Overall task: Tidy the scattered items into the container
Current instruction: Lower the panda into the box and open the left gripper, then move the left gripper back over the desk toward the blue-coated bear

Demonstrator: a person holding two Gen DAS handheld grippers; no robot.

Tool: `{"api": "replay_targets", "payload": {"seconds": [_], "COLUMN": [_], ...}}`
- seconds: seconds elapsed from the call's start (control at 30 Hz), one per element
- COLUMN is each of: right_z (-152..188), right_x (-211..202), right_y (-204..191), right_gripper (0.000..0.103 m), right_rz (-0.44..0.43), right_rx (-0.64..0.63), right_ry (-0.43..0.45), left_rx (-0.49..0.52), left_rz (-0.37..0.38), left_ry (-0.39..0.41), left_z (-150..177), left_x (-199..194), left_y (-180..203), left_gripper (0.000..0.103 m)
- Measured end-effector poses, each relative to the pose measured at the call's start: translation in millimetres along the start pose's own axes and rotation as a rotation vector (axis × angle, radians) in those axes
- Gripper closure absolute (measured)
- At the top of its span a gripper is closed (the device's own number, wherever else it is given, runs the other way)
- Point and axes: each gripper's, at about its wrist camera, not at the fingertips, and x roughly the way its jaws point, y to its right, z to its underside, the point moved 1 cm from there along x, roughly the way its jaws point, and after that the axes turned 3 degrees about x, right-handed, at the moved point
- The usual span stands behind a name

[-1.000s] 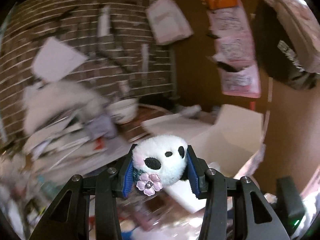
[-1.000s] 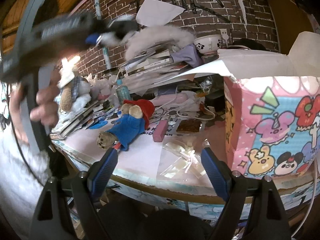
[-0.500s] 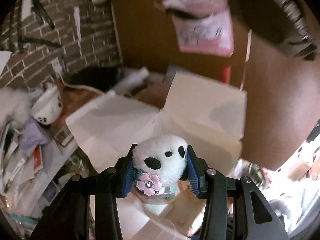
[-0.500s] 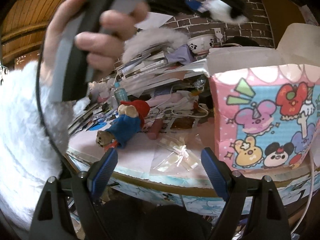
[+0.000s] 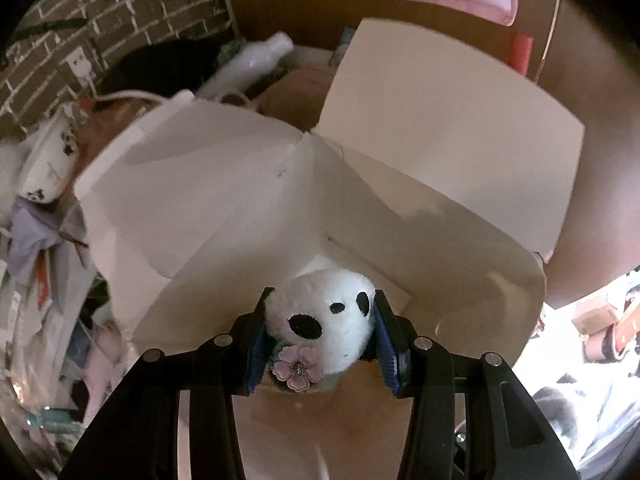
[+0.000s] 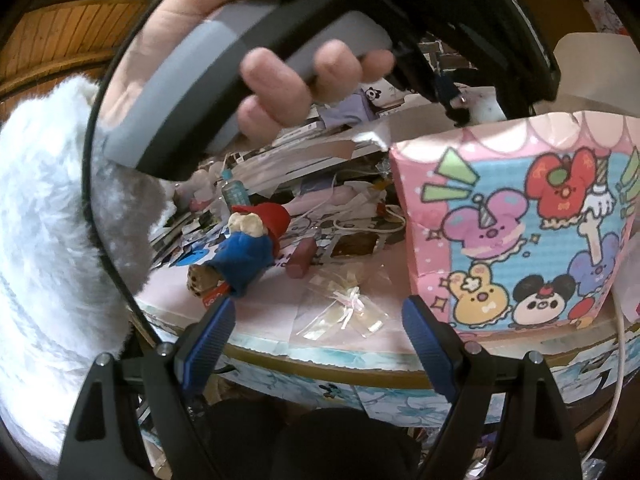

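Observation:
My left gripper (image 5: 320, 340) is shut on a white plush dog head (image 5: 324, 322) with black nose, black eyes and a pink flower at its neck. It holds the plush over the open mouth of the cardboard box (image 5: 440, 240), whose white flaps stand open. From the right wrist view the same box (image 6: 520, 224) shows a pink cartoon-printed side, with the left gripper's handle and hand above it. My right gripper (image 6: 316, 332) is open and empty near the table's front edge. A bear toy in blue coat and red hat (image 6: 248, 248) lies on the table.
A clear plastic bag with ribbon (image 6: 344, 312) and a pink block (image 6: 302, 258) lie on the pink table mat. Stacks of paper, a bottle (image 6: 234, 192) and cables crowd the back. A panda bowl (image 5: 48, 164) and a white bottle (image 5: 256, 56) sit behind the box.
My left gripper has carried the plush from over the cluttered table to above and down into the box opening. The right gripper has stayed open and nearly still.

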Motion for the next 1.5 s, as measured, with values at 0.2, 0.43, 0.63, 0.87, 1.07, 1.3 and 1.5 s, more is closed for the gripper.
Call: {"api": "replay_targets", "payload": {"seconds": [0.2, 0.43, 0.63, 0.87, 1.07, 1.3, 1.5], "right_z": [-0.7, 0.1, 0.5, 0.2, -0.8, -0.8, -1.1], "right_x": [-2.4, -4.3, -5.2, -6.1, -3.8, 0.8, 5.6], "right_y": [4.1, 5.7, 6.7, 7.2, 4.1, -3.9, -11.0], "right_gripper": [0.019, 0.019, 0.019, 0.019, 0.019, 0.019, 0.019], "right_rz": [0.008, 0.009, 0.010, 0.011, 0.006, 0.000, -0.005], "right_rx": [0.013, 0.021, 0.024, 0.025, 0.020, -0.002, -0.019], "right_ry": [0.006, 0.008, 0.009, 0.008, 0.002, -0.007, -0.015], "left_rx": [-0.038, -0.048, -0.066, -0.036, -0.056, -0.137, -0.200], "left_rz": [-0.007, -0.008, -0.006, -0.057, -0.127, -0.326, -0.463], "left_ry": [-0.098, -0.076, -0.010, 0.190, 0.366, 0.512, 0.546], "left_z": [2.2, 4.1, 5.9, 11.5, 16.6, 57.7, 102.2], "left_x": [21.9, 11.9, -6.6, -57.6, -89.0, -127.0, -141.4], "left_y": [-2.4, -4.1, -6.7, -0.2, -11.4, -24.4, -37.0], "left_gripper": [0.061, 0.036, 0.023, 0.009, 0.009, 0.009, 0.009]}}
